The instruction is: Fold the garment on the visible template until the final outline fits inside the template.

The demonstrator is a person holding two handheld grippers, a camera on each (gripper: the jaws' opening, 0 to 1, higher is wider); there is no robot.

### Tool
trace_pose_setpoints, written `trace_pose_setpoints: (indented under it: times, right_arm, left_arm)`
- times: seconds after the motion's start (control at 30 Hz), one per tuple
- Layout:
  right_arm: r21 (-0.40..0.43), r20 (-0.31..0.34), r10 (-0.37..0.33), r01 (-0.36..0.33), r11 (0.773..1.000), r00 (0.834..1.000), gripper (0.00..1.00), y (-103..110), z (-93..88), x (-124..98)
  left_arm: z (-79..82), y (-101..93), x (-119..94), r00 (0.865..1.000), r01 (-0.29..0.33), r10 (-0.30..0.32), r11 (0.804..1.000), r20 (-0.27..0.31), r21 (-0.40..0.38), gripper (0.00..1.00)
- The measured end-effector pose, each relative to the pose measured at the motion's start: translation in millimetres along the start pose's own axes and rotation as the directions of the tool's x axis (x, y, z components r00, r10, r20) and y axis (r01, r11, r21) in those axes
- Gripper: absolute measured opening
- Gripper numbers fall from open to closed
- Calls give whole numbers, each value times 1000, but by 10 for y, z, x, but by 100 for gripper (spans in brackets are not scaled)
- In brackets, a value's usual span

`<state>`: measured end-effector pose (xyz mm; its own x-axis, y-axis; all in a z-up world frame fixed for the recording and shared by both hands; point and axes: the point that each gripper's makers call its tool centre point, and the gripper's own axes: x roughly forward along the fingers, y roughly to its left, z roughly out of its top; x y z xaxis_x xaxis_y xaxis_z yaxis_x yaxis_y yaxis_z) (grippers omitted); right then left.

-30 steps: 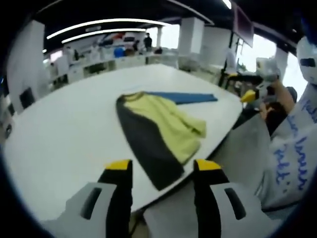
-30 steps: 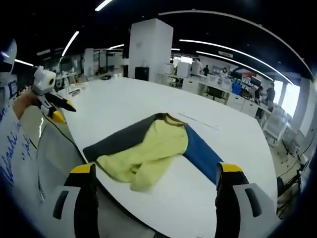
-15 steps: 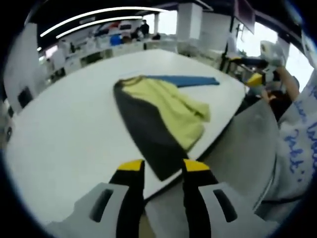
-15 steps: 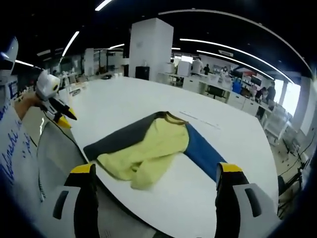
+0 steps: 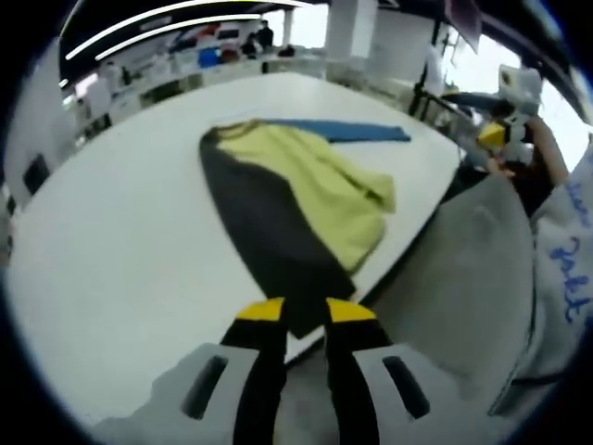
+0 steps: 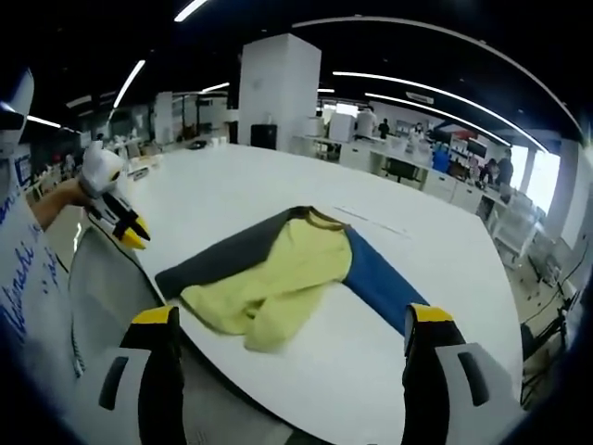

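A long-sleeved garment lies flat near the rounded front edge of a white table (image 5: 111, 241). Its body is yellow (image 5: 315, 185) (image 6: 273, 273), with one dark grey sleeve (image 5: 269, 232) (image 6: 222, 258) and one blue sleeve (image 5: 357, 132) (image 6: 375, 283). My left gripper (image 5: 304, 313) hovers just off the table edge in line with the grey sleeve's end, jaws drawn close with a narrow gap and nothing held. It also appears in the right gripper view (image 6: 125, 227). My right gripper (image 6: 295, 320) is wide open, back from the table edge, and shows far right in the left gripper view (image 5: 498, 125).
A faint thin line (image 6: 371, 224) runs on the table (image 6: 435, 250) beyond the garment. The person's grey clothing (image 5: 454, 278) and a white sleeve with blue writing (image 6: 28, 297) sit along the near edge. Desks, a white pillar (image 6: 278, 88) and people stand far behind.
My left gripper's jaws have narrowed from wide apart to a slim gap, and it has moved closer to the grey sleeve's end. The right gripper stays wide open and still.
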<state>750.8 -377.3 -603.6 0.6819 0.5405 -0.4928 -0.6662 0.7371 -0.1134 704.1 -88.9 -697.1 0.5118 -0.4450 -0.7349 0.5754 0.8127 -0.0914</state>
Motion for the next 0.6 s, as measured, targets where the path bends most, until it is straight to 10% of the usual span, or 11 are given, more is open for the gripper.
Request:
trace_pose_setpoints:
  times: [0.6]
  right_arm:
    - [-4,-18,2,-2,1000,1000,100,8,-47,12]
  left_arm:
    - [-273,63,295,999,-6,4,999,-46,-31,9]
